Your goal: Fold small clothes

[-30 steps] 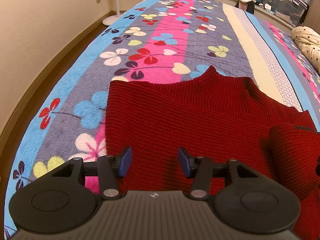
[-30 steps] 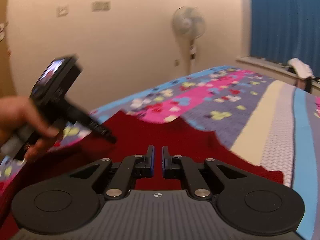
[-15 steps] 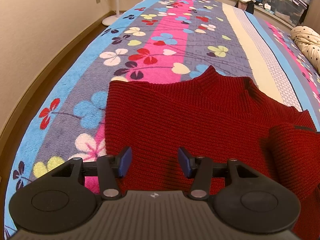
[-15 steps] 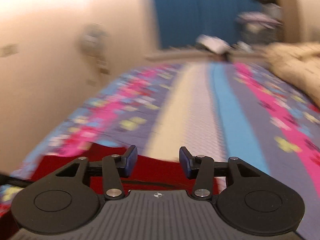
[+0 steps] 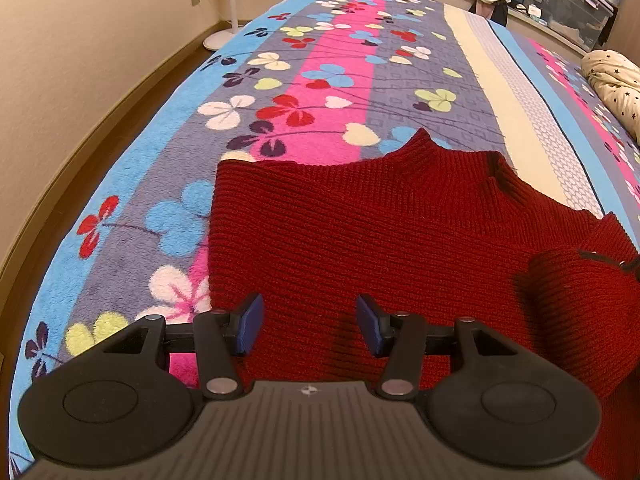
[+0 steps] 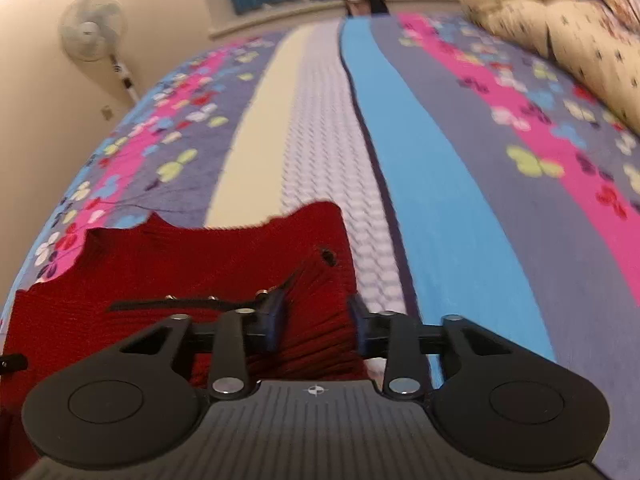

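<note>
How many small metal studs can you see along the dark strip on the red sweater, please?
3 studs show in the right wrist view: left, middle, and right beside the right gripper. More may be hidden behind its fingers.

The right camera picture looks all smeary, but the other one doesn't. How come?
Right wrist view: motion blur smears the blanket flowers and the fan. Left wrist view: sharp, the red sweater ribs show clearly. Both views: the fisheye lens bends the bed's straight stripes.

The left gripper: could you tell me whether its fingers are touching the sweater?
Cannot tell. In the left wrist view the left gripper is open over the sweater, but the camera looks along the fingers, so any gap beneath is hidden.
</note>
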### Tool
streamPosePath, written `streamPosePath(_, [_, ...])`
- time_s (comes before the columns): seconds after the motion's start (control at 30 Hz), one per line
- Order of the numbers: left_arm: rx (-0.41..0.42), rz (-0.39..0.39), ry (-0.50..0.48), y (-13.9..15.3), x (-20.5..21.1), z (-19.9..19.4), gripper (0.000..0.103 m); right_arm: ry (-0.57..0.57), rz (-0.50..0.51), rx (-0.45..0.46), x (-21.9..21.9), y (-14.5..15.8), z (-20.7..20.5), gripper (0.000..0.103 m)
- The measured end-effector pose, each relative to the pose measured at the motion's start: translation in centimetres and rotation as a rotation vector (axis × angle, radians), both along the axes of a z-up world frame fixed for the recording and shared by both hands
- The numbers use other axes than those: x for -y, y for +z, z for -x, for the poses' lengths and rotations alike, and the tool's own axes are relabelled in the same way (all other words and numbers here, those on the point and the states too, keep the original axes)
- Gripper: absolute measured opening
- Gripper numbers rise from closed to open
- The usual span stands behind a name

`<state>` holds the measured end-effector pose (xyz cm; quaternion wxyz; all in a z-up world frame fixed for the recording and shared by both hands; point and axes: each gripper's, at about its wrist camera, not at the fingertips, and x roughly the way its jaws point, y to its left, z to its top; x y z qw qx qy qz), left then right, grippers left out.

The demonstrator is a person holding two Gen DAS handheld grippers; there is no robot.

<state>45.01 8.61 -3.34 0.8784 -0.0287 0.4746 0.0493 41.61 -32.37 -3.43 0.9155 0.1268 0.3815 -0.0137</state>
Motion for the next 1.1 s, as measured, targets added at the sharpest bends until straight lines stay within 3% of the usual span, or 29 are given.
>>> streamPosePath(0.17, [0.000,-0.001,-0.001,0.0,0.0,0.0,0.057,0.031,0.130,0.053,-1.2,1.5,-0.1,0.017])
streamPosePath(0.27, [-0.001,-0.001,-0.001,0.0,0.1,0.0,0.057,0.043,0.163,0.067,-1.5,2.0,-0.1,0.017])
streamPosePath(0.37, [-0.001,-0.001,-0.003,0.0,0.1,0.0,0.057,0.113,0.047,0.105,-1.3,2.3,0.2,0.009])
streamPosePath(0.47, [0.000,-0.001,-0.004,0.0,0.0,0.0,0.057,0.214,-0.051,0.171,-2.0,3.2,0.7,0.009])
streamPosePath(0.63, [0.000,0.001,-0.001,0.0,0.1,0.0,0.057,0.529,-0.317,0.281,-4.1,4.9,2.3,0.008])
streamPosePath(0.73, [0.003,0.004,-0.003,0.1,0.0,0.1,0.057,0.619,-0.333,0.286,-5.4,5.5,2.9,0.015])
streamPosePath(0.8, [0.006,0.008,-0.002,0.2,0.0,0.1,0.057,0.575,-0.308,0.272,-5.1,5.4,2.6,0.035])
streamPosePath(1.03, [0.008,0.011,-0.003,0.4,0.1,0.1,0.057,0.245,-0.193,0.135,-1.9,3.2,0.3,0.044])
streamPosePath(1.1, [0.008,0.010,-0.005,0.3,0.2,0.1,0.057,0.200,-0.179,0.077,-1.6,2.1,0.0,0.045])
